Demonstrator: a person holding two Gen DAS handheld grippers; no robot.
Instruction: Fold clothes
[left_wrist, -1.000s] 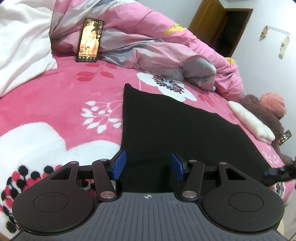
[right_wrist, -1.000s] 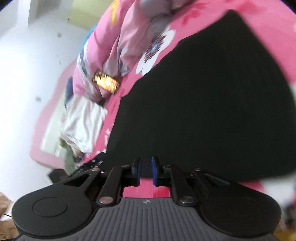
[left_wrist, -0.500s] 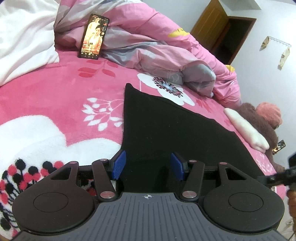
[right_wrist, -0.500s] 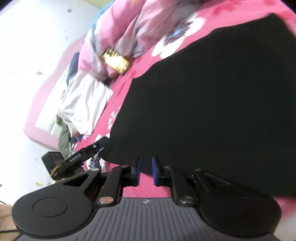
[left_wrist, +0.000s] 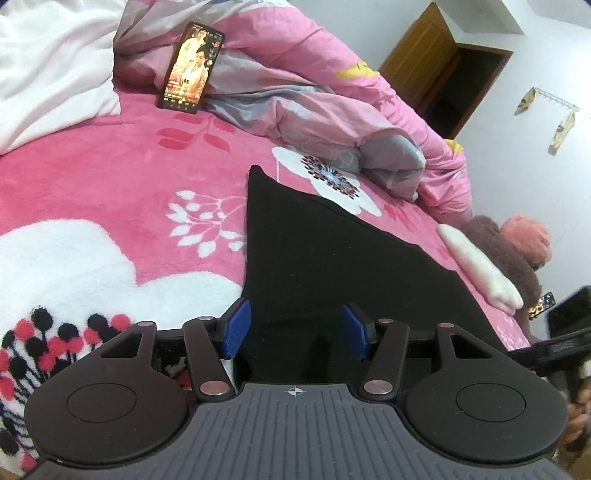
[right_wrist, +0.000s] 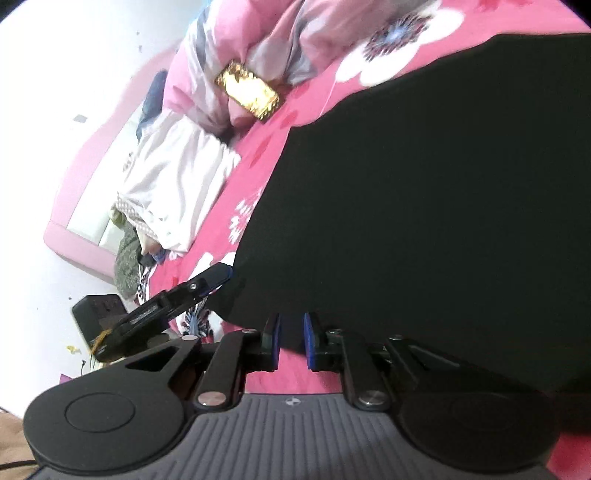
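Left wrist cam: black garment (left_wrist: 343, 266) is spread flat on the pink floral blanket (left_wrist: 110, 192), which I'll use as the landmark for everything else. Left gripper (left_wrist: 295, 330) sits low over the garment's near edge w/ its blue pads (left_wrist: 236, 328) wide apart, nothing between them, fabric showing in the gap. Far side of the blanket has a bunched pink-and-grey duvet (left_wrist: 314, 103) w/ a phone (left_wrist: 192, 66) propped against it, screen lit. White bedding (left_wrist: 48, 62) is heaped at the blanket's far left corner. At the right edge of the blanket there's a brown and white plush toy (left_wrist: 495, 258), and beyond it an open wooden door (left_wrist: 443, 66).

Right wrist cam, tilted view, a bit blurry: right gripper (right_wrist: 291, 341) is at another edge of the same garment (right_wrist: 424, 203), pads close together w/ a narrow slit left, and only pink blanket (right_wrist: 280, 373) visible through it, so it isn't pinching cloth afaict. Left gripper's finger (right_wrist: 207, 282) pokes in from the side, tip touching the garment edge. Phone (right_wrist: 251, 90) is a glary smear here.

No containers anywhere, garment is just lying on the blanket.
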